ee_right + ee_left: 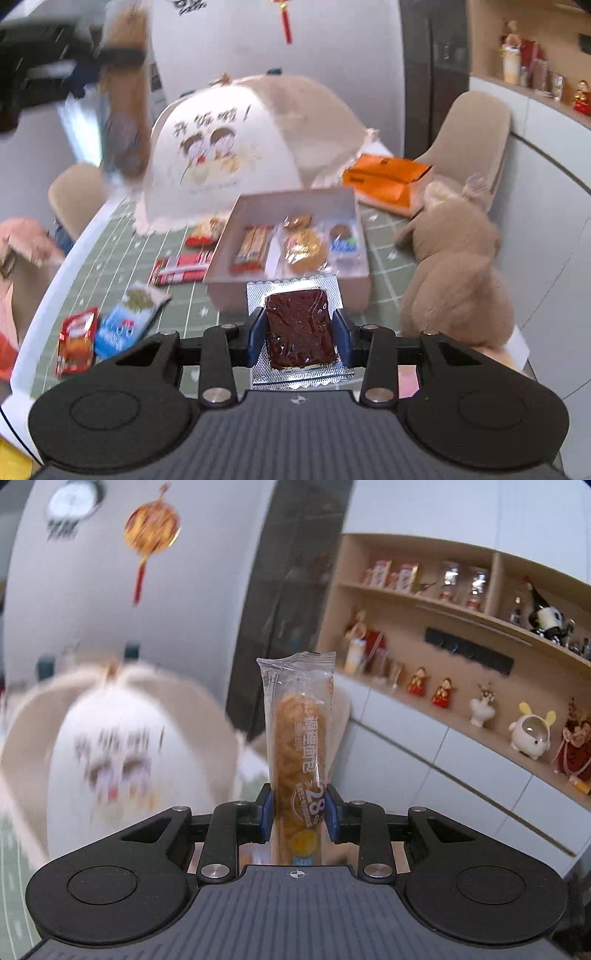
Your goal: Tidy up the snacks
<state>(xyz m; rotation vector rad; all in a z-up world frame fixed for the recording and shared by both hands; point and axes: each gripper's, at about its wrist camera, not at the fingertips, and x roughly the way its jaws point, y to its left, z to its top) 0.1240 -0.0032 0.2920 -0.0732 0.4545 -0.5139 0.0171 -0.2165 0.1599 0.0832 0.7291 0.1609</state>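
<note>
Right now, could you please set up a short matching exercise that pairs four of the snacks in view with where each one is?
Things:
1. bread stick
2. dark slab
3. round pastry
4. blue packet

Places:
A. inside the box
B. on the table, left of the box
C. clamped in the left tongs
D. clamped in the right tongs

Pairs: 1-C, 2-D, 3-A, 4-B
</note>
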